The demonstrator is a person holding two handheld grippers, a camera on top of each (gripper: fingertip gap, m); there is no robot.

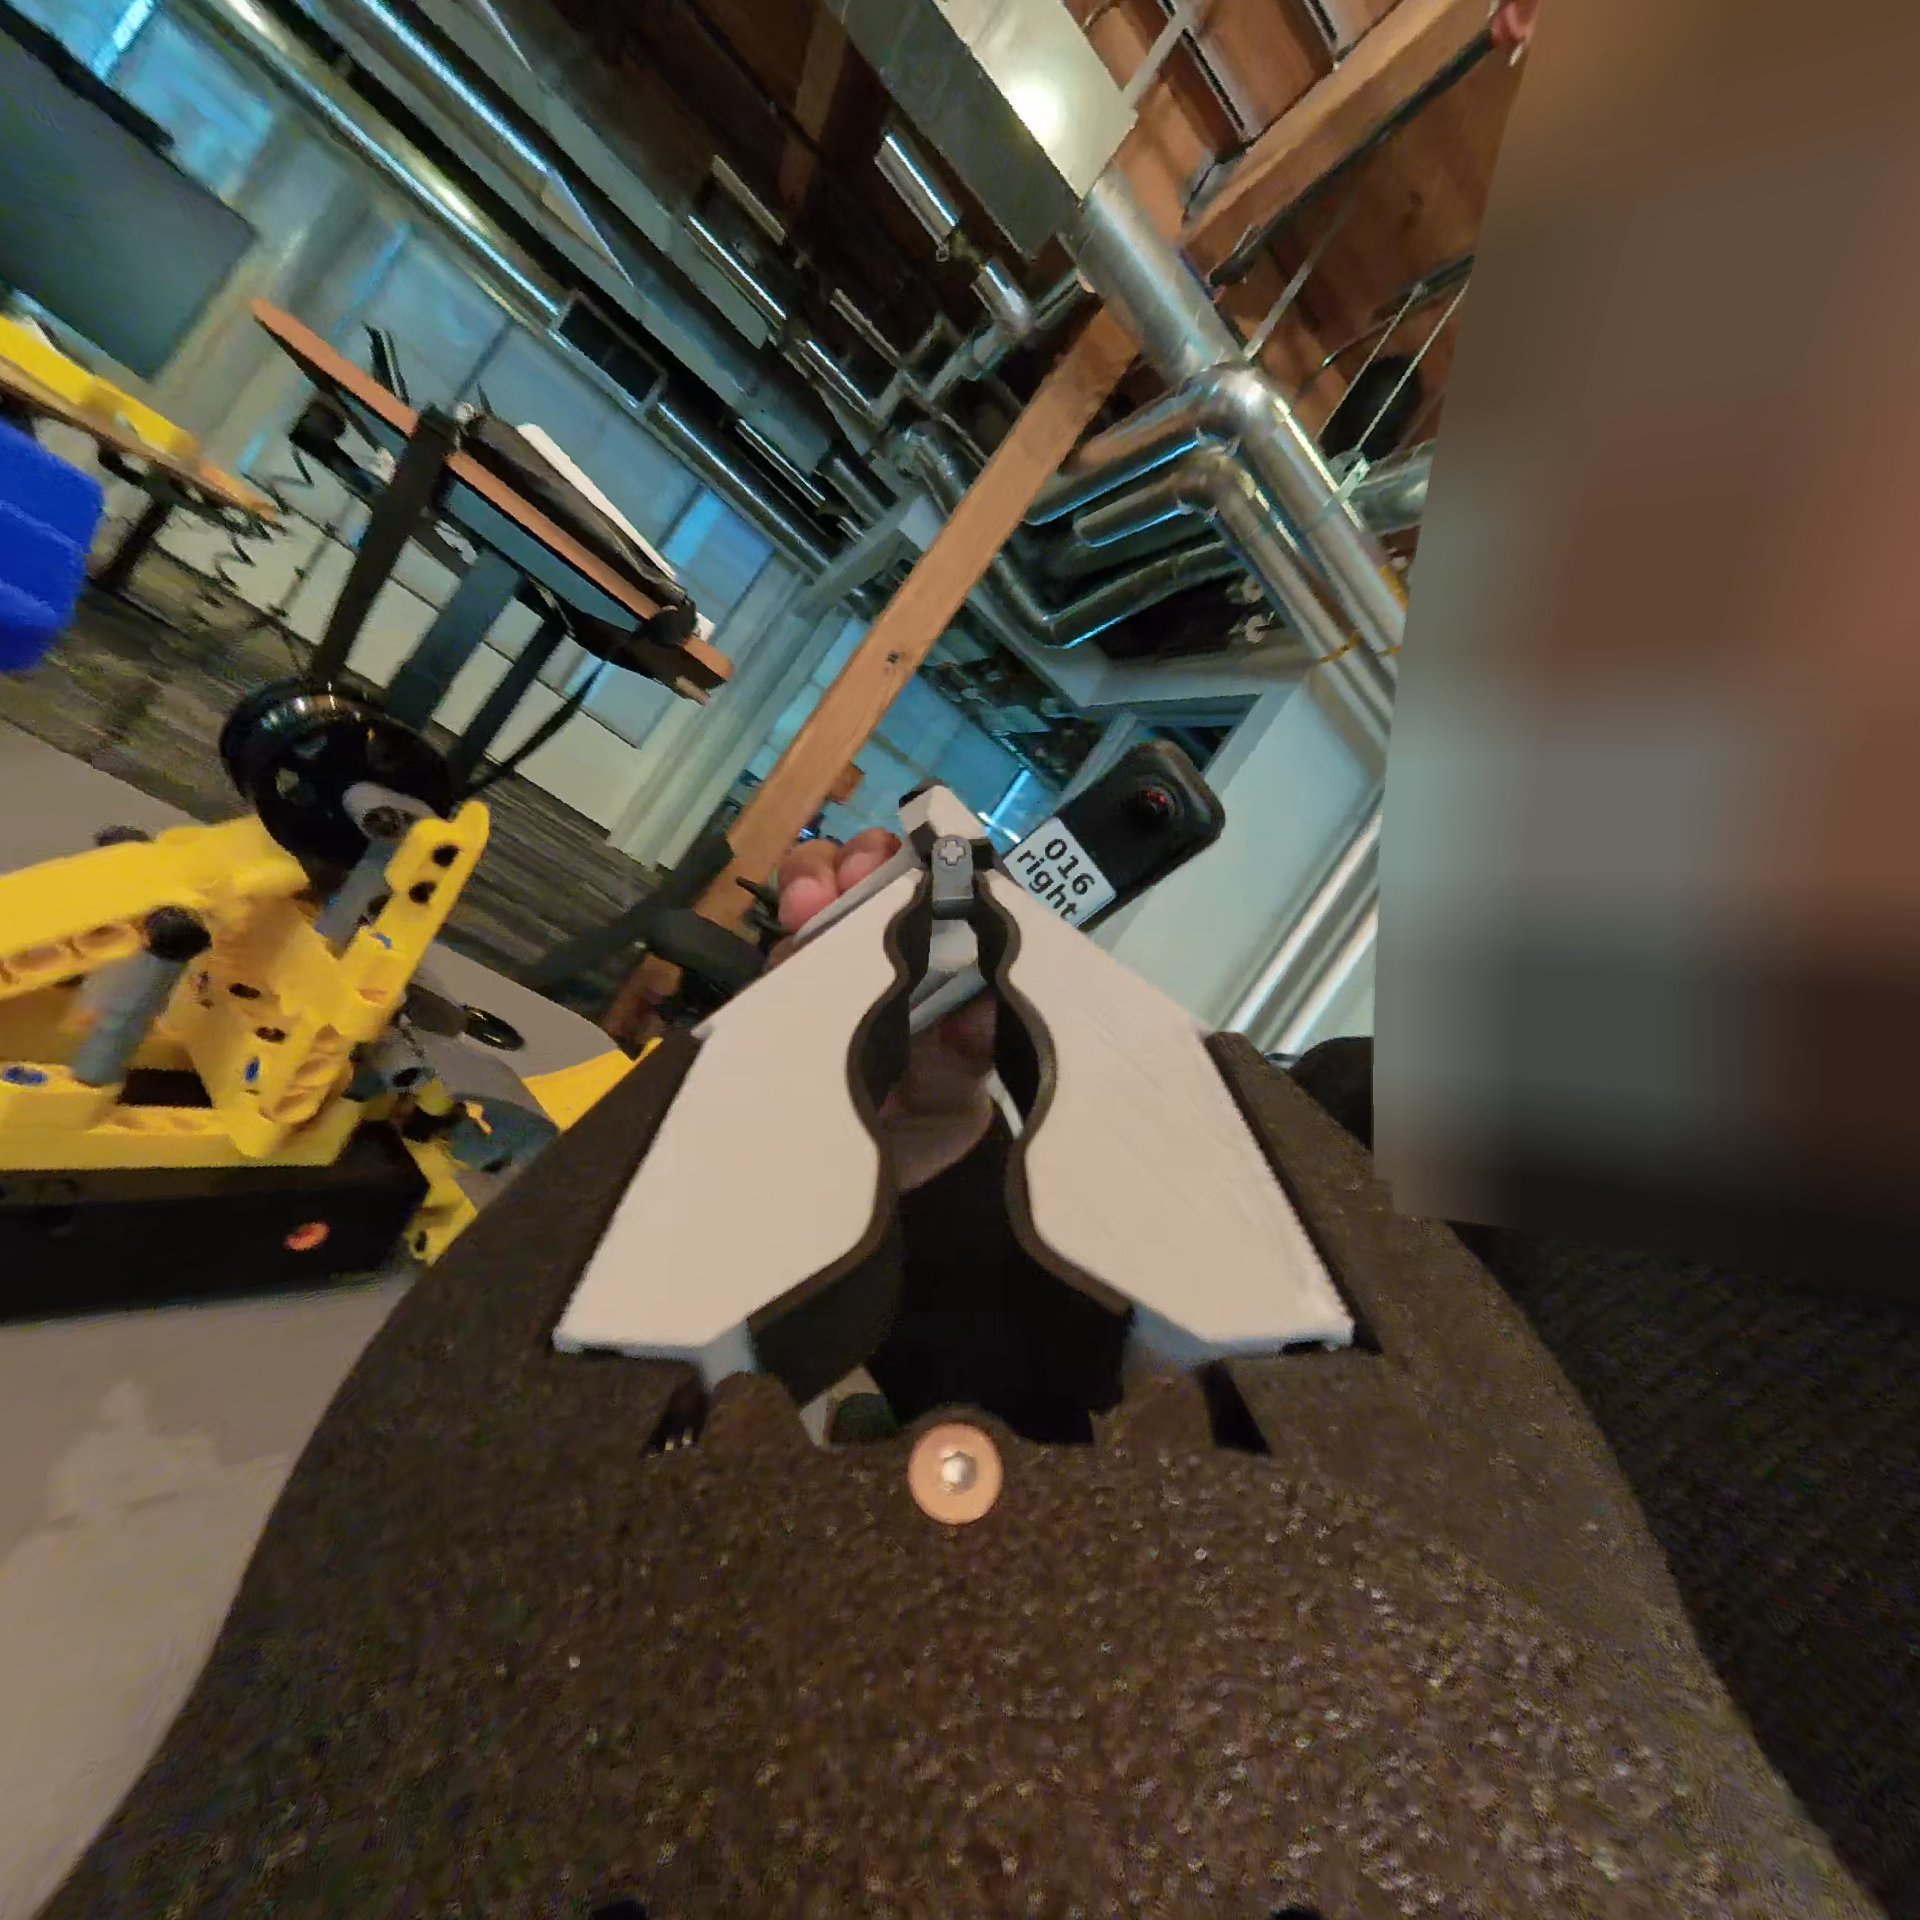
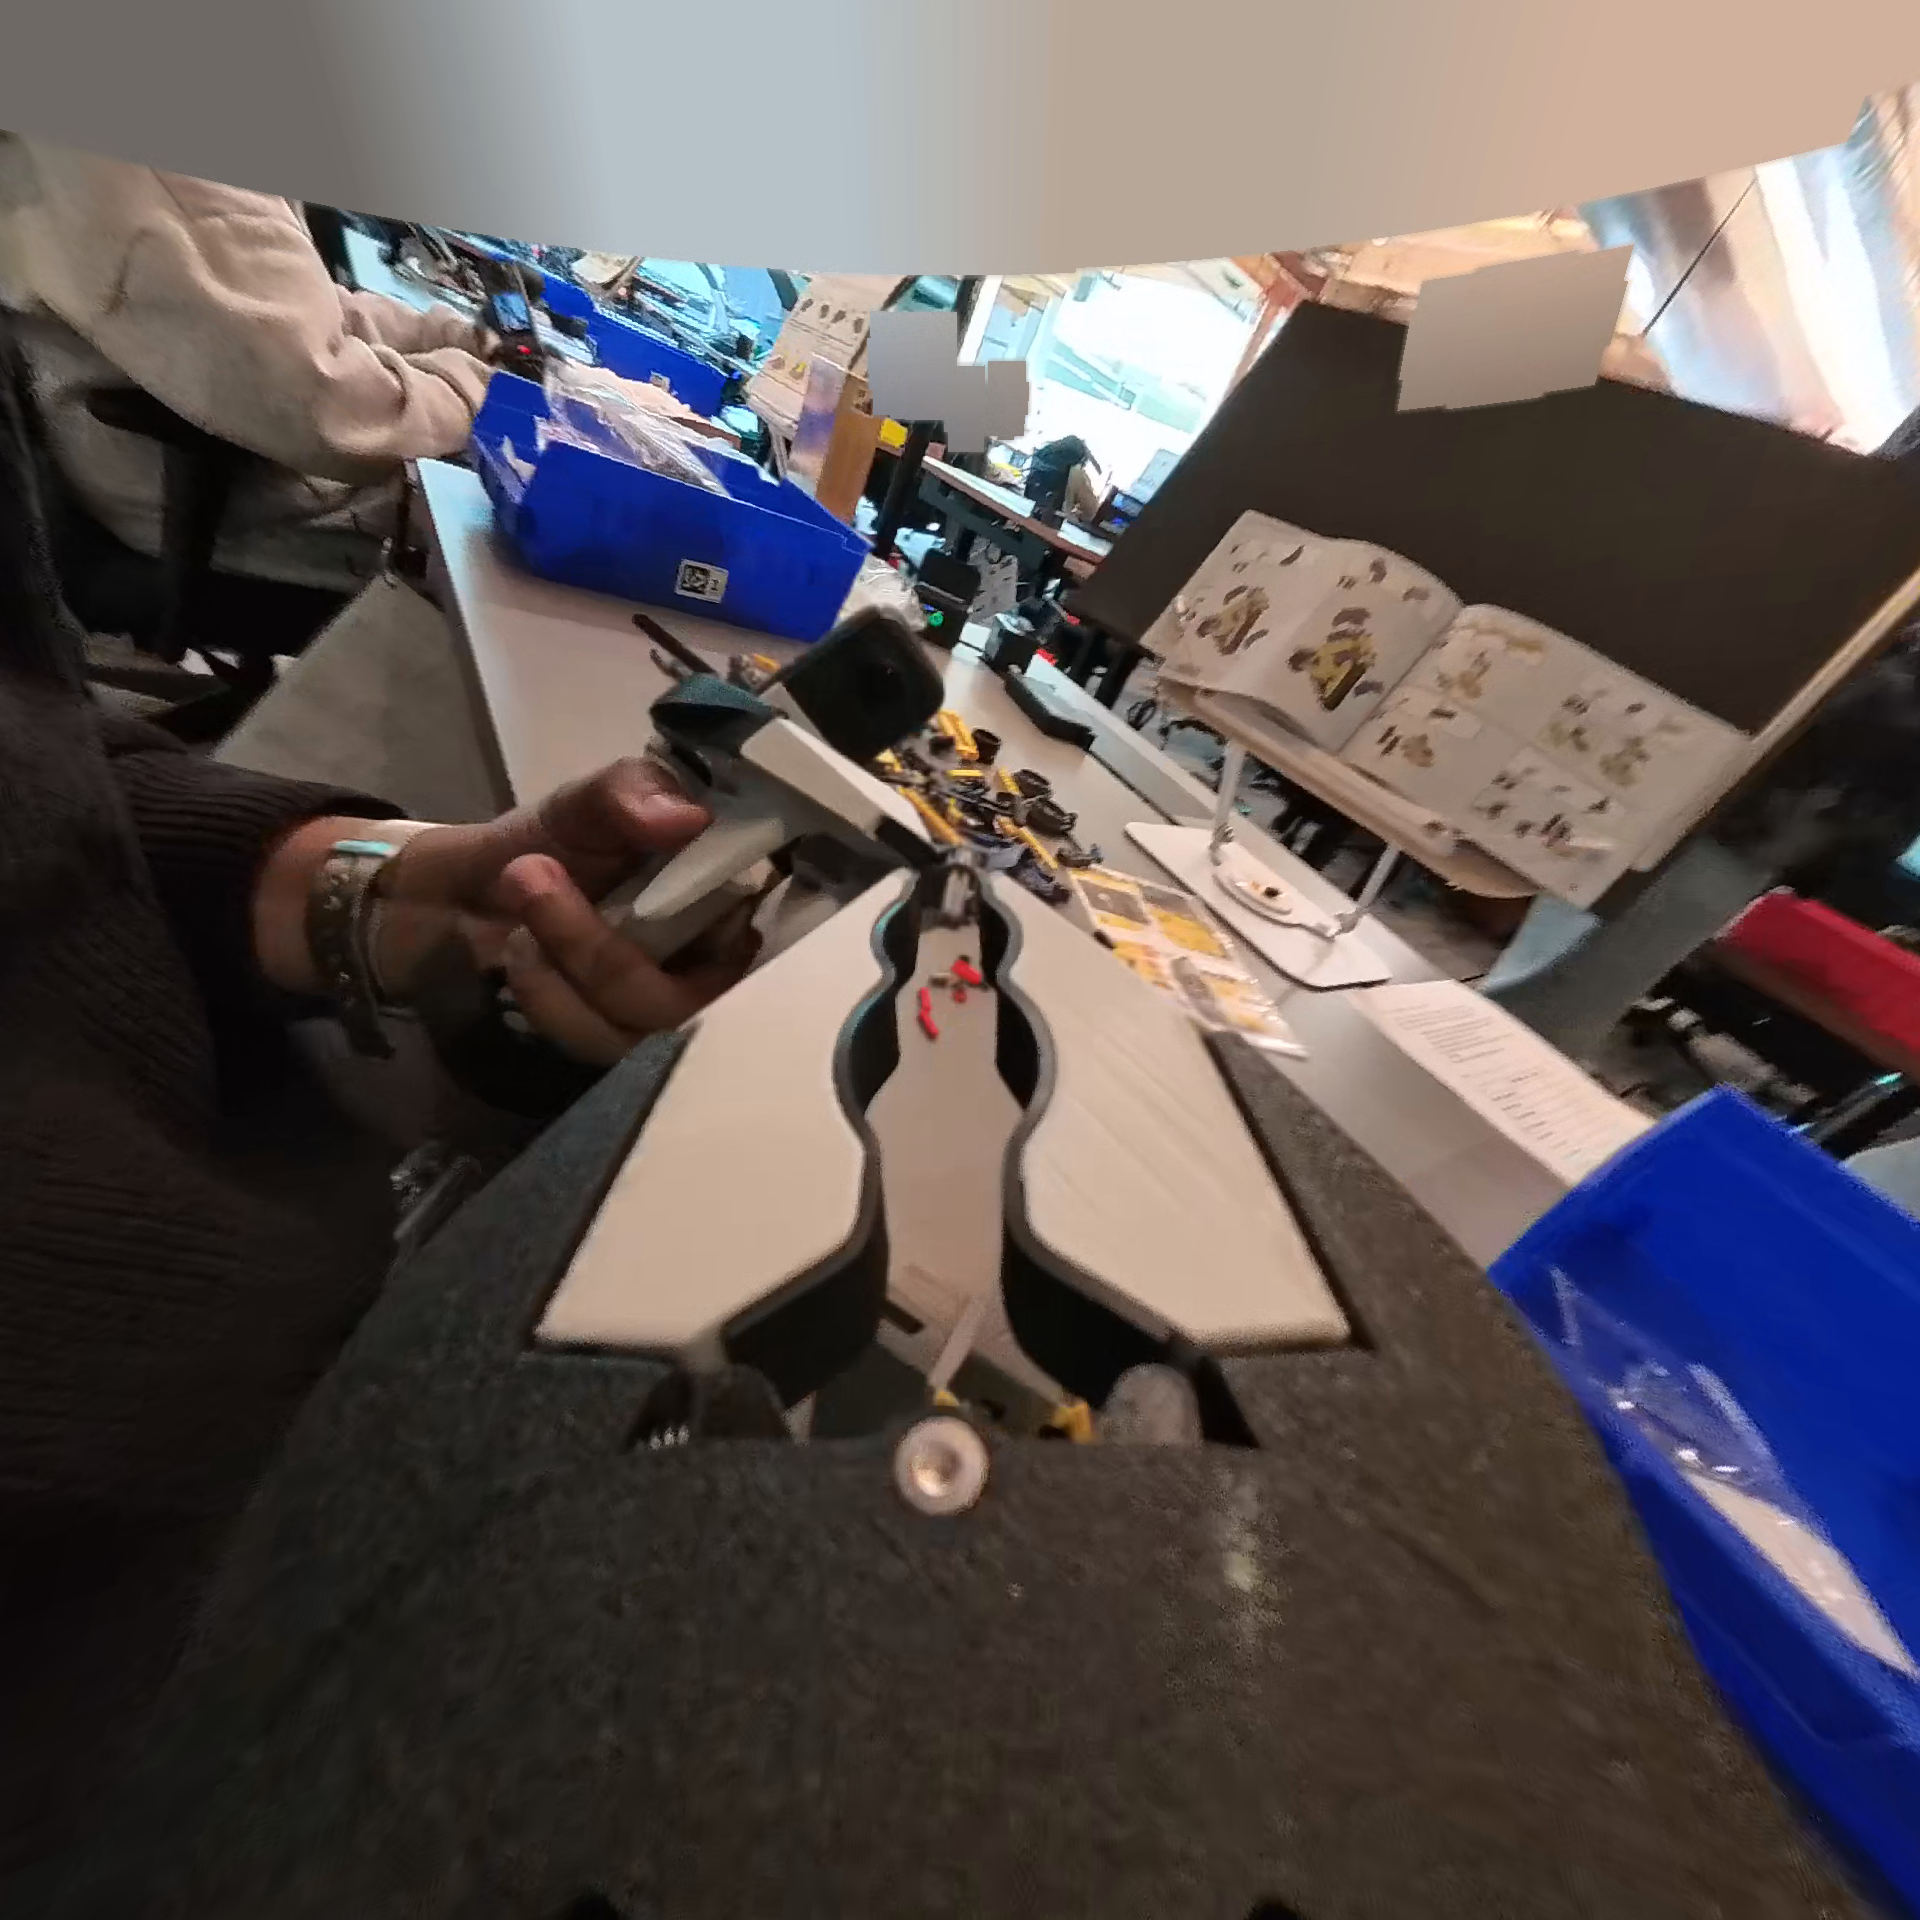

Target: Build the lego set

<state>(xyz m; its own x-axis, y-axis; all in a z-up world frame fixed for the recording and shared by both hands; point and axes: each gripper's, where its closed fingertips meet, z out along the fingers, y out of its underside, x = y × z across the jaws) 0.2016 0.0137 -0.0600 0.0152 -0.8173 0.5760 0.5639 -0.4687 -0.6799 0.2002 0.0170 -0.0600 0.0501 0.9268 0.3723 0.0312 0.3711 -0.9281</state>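
The left gripper (image 1: 951, 883) is clenched at its tips on a small dark grey connector piece (image 1: 952, 873) with a cross-shaped hole, held up in the air well above the grey tabletop (image 1: 135, 1455). The right gripper (image 2: 951, 883) meets it tip to tip, its tips pinched on the same small piece (image 2: 954, 885); whether both bear on it cannot be told exactly. To the left gripper's left, near but apart, stands a yellow building-brick vehicle model (image 1: 208, 1018) with a black wheel (image 1: 332, 774). Beneath the right gripper lie small red pins (image 2: 940, 997) on bare tabletop (image 2: 582, 675); loose yellow and black parts (image 2: 977, 779) and an open instruction book (image 2: 1403, 665) on a stand sit beyond. A blue bin (image 2: 1766, 1403) crowds its right edge.
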